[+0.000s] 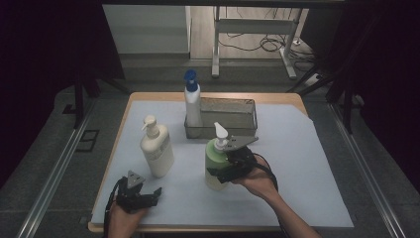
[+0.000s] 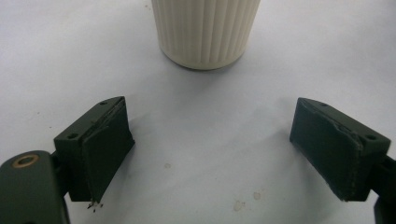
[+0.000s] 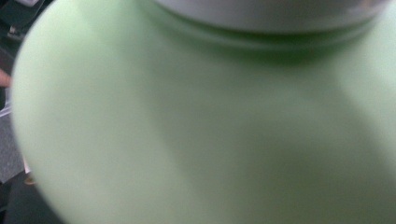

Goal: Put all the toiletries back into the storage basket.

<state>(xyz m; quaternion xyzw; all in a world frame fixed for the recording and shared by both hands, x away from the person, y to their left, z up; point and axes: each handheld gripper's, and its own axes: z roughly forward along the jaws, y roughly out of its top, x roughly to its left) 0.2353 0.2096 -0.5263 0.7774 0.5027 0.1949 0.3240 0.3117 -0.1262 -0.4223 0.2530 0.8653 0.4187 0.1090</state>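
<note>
On the white sheet (image 1: 297,163) that covers the table stand three pump bottles: a cream bottle (image 1: 157,148) at the left, a green bottle (image 1: 216,166) near the middle, and a tall white bottle with a blue pump (image 1: 192,99) at the back. That last one stands at the left end of the single grey metal basket (image 1: 233,119). Two grippers are at work, one in each hand.

From above, the right gripper (image 1: 225,166) is pressed against the right side of the green bottle, which stands upright just in front of the basket. Its jaws reach around the body, but the high view does not let me tell whether the pads press on it. The right gripper view brings the green bottle (image 3: 196,126) so close that it is a blur of pale green with the white collar at the top edge; the jaws are hidden there, so the grip cannot be told.

The left gripper (image 1: 151,194) rests near the front edge of the table, well apart from the green bottle. The left gripper view adds what the high view lacks: both black jaws stand wide apart with nothing between them, and just ahead is the ribbed base of the cream bottle (image 2: 208,32).
</note>
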